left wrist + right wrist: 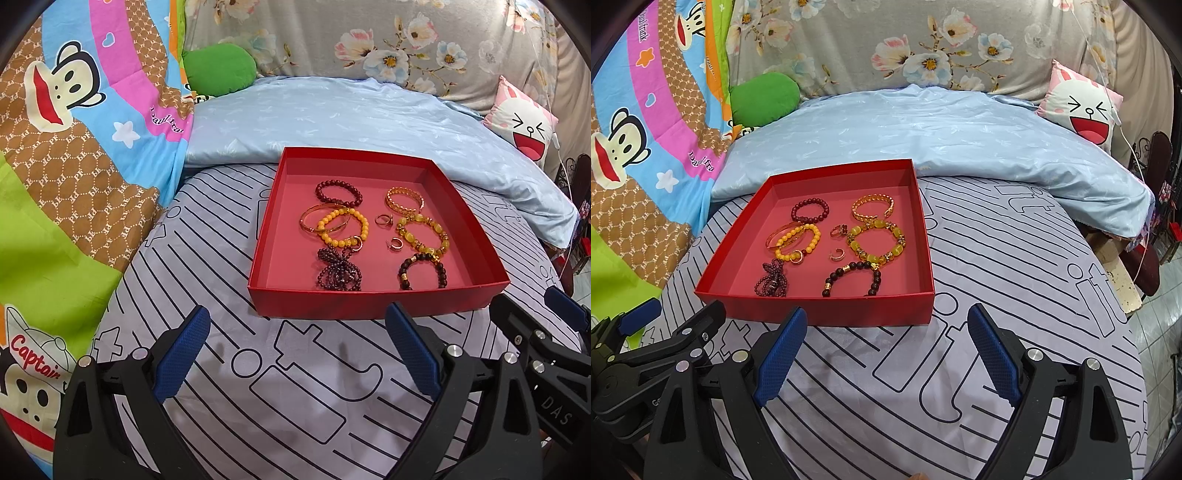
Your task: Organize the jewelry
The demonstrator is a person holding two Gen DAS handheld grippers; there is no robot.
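Observation:
A shallow red box [369,302] [831,312] sits on the striped bed sheet and holds several pieces of jewelry: a dark red bead bracelet [338,195] [809,210], a gold bangle [404,199] [873,206], a yellow bead bracelet [343,226] [798,242], a yellow stone bracelet [423,236] [876,242], a dark bead bracelet [423,271] [851,282], a dark bead strand [338,271] [772,282] and small rings [382,220] [837,231]. My left gripper [297,347] is open and empty in front of the box. My right gripper [888,350] is open and empty, at the box's front right.
A light blue folded quilt [369,118] [942,129] lies behind the box. A cartoon monkey blanket [74,129] is heaped on the left. A green cushion [219,66] and a pink rabbit pillow [524,122] lie at the back. The bed edge falls off at right [1137,295].

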